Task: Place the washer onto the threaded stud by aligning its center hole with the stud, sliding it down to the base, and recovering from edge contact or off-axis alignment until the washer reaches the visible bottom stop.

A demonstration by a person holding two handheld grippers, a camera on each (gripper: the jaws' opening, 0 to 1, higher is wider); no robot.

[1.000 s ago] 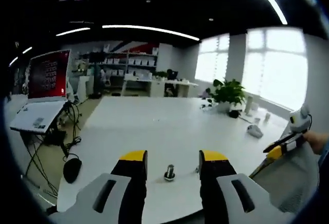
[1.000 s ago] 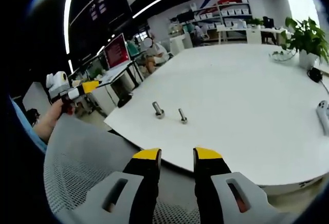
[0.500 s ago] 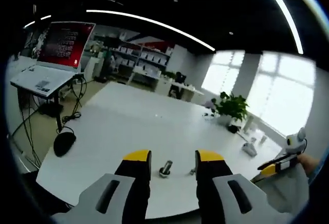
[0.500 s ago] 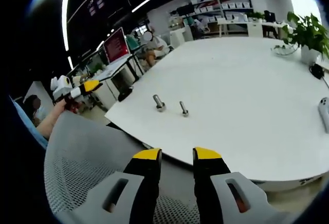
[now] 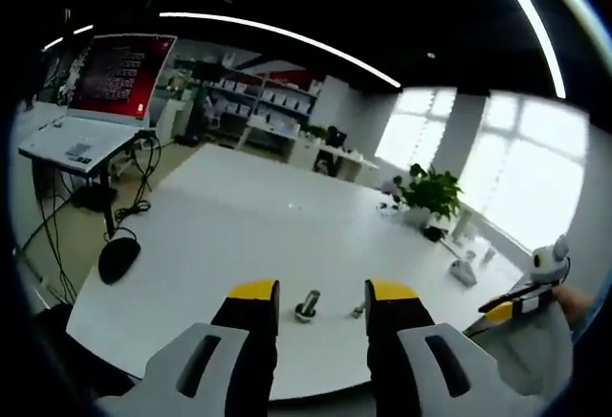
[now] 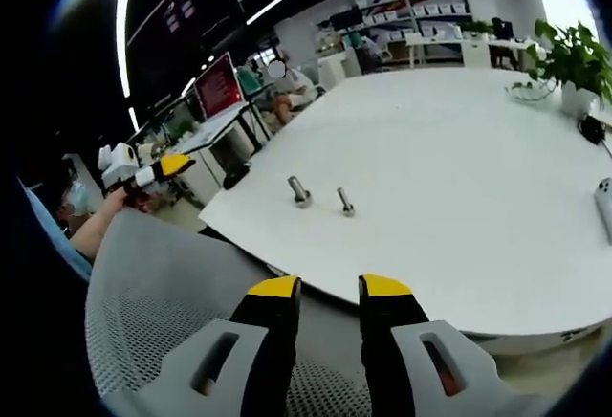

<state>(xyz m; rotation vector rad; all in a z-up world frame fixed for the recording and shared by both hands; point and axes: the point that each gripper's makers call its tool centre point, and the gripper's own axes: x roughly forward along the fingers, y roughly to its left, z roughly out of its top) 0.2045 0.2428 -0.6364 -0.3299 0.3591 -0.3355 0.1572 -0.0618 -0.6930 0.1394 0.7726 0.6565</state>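
Honestly, both my tongs, left [image 5: 313, 293] and right [image 6: 327, 288], hung open and empty; I needed to line up slowly over the stud [image 6: 299, 191].

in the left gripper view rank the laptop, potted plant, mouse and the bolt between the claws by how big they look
1. laptop
2. potted plant
3. computer mouse
4. bolt

This holds for apparent size in this view; the bolt sits nearest the camera, so it is truly small.

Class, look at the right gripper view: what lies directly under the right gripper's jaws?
Under the right gripper is a grey mesh chair back, with the white table edge just beyond. The jaws cover the mesh directly beneath them.
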